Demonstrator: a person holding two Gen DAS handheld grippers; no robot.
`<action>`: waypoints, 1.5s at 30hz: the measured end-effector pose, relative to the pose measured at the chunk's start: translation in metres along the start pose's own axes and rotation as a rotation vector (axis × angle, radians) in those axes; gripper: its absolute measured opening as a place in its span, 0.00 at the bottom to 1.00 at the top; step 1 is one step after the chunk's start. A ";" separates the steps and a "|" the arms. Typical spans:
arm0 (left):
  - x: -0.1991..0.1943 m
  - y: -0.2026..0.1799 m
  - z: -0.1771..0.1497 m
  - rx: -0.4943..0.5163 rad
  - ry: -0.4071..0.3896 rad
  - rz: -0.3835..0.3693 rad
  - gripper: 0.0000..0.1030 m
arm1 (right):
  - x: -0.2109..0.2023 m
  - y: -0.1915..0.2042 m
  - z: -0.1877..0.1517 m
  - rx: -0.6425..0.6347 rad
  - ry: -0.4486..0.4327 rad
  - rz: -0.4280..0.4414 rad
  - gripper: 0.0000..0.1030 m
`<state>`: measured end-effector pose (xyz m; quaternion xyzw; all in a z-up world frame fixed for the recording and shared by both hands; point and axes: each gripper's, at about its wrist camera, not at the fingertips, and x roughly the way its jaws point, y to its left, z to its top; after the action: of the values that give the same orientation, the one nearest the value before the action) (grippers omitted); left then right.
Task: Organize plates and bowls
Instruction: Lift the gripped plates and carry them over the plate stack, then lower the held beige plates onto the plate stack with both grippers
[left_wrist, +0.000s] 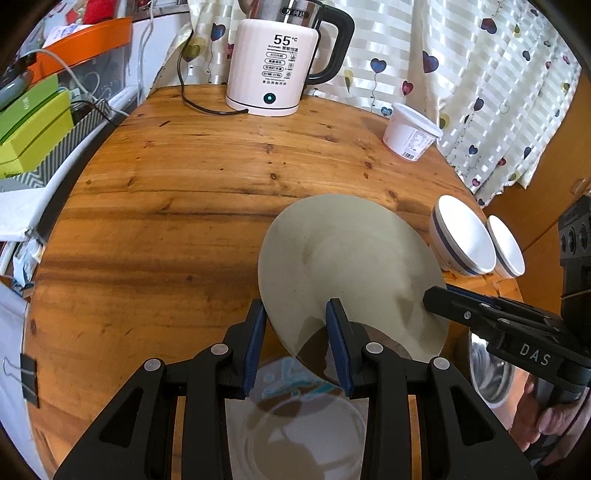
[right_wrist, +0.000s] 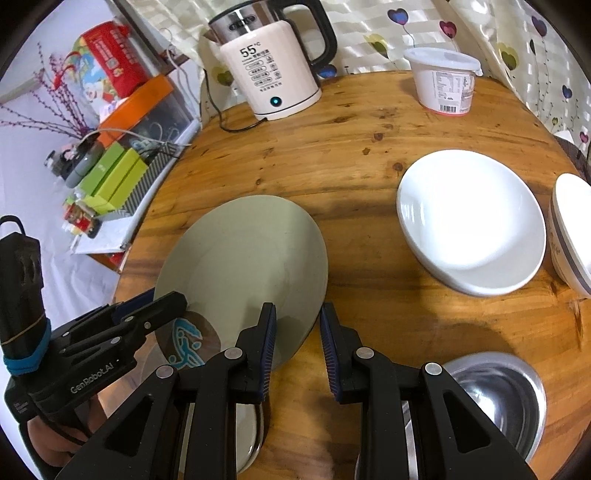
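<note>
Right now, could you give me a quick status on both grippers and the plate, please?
Left gripper and right gripper both straddle the green plate's rim; grip unclear. Plate tilted above a patterned plate. White plate and steel bowl close by.

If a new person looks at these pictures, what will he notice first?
First, the grey-green plate, tilted above the round wooden table, with both grippers at its edge: left, right. Next, the kettle at the far edge showing 55, and the white plate on the right.
</note>
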<state>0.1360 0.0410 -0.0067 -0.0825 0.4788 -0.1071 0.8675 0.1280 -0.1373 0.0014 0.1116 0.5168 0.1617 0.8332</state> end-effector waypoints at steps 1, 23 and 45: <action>-0.002 0.000 -0.002 -0.002 -0.001 0.001 0.34 | -0.001 0.001 -0.001 -0.002 0.000 0.001 0.23; -0.043 0.005 -0.051 -0.050 -0.040 0.036 0.34 | -0.019 0.026 -0.036 -0.063 0.000 0.037 0.23; -0.061 0.013 -0.103 -0.110 -0.036 0.078 0.34 | -0.012 0.045 -0.073 -0.147 0.048 0.051 0.23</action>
<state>0.0186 0.0656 -0.0147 -0.1132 0.4710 -0.0453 0.8737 0.0503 -0.0988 -0.0051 0.0591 0.5202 0.2230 0.8223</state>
